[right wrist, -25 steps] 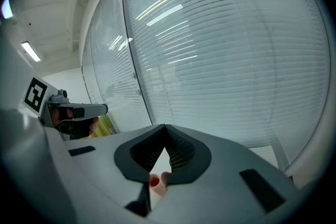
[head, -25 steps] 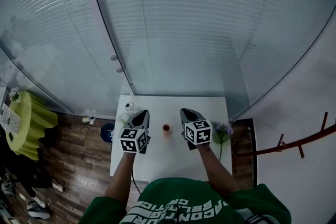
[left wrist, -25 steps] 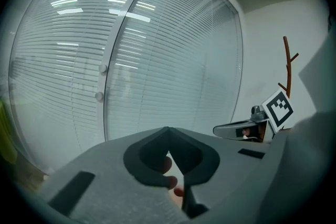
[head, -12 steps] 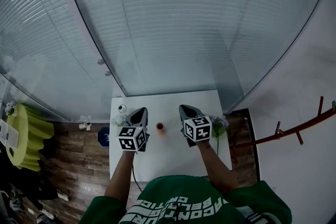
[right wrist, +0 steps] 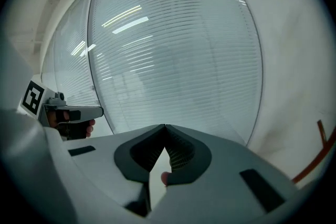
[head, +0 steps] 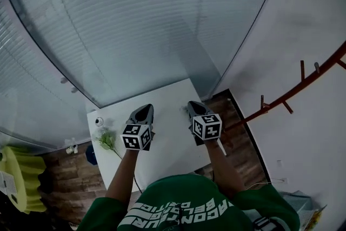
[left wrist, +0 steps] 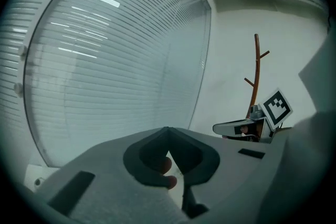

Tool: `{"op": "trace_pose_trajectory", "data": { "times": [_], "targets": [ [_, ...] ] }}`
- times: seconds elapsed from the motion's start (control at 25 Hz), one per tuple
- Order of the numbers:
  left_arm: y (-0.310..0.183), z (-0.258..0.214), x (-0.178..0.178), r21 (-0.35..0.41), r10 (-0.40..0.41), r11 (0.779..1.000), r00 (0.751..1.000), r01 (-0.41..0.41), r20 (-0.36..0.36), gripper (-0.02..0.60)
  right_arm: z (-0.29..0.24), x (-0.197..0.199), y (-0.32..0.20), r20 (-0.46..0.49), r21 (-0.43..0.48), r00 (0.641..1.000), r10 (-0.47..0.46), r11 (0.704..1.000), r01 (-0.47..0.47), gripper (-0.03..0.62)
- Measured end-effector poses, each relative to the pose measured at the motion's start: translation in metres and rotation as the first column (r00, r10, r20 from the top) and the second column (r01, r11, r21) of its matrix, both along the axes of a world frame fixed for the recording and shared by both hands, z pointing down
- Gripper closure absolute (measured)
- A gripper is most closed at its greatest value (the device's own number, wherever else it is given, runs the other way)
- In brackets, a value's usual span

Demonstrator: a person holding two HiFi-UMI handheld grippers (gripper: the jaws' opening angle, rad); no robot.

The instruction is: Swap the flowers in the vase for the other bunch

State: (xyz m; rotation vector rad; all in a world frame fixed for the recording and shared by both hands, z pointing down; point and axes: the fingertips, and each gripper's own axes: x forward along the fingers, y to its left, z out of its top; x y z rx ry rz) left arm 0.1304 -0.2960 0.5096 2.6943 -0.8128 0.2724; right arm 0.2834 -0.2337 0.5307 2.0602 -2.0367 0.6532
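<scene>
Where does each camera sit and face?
Head view: on the head, steeply down at the white table; forearms, green shirt, left gripper, right gripper show.
Left gripper view: on the left gripper, facing the slatted glass wall; own shut fingers show.
Right gripper view: on the right gripper, same wall; shut fingers.
Shared: each gripper view sees the other gripper.

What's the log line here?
left gripper: shut, empty | right gripper: shut, empty | flower bunch: on table, left of left gripper | vase: not in view
</scene>
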Motion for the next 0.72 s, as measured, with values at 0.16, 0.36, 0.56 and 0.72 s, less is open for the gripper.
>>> {"op": "trace_pose_trajectory", "data": {
  "times": [0.16,0.36,0.56,0.72],
  "targets": [
    [0.020,0.004,0.045,-0.010,0.101,0.995,0.995,-0.101,-0.006,0.580,0.002,0.047,0.038,-0.003,-0.013,0.993,0.121,0.993,-0.121,0.580],
    [0.041,0.009,0.082,-0.021,0.176,0.984,0.984,-0.176,-0.003,0.580,0.012,0.083,0.071,-0.003,-0.041,0.980,0.200,0.979,-0.200,0.580],
    [0.053,0.019,0.095,-0.039,0.208,0.978,0.978,-0.207,0.015,0.580,0.039,0.092,0.079,0.013,-0.112,0.979,0.202,0.974,-0.199,0.579],
    [0.062,0.032,0.099,-0.056,0.220,0.974,0.975,-0.218,0.038,0.580,0.068,0.095,0.079,0.028,-0.166,0.983,0.180,0.971,-0.173,0.577]
  ]
}}
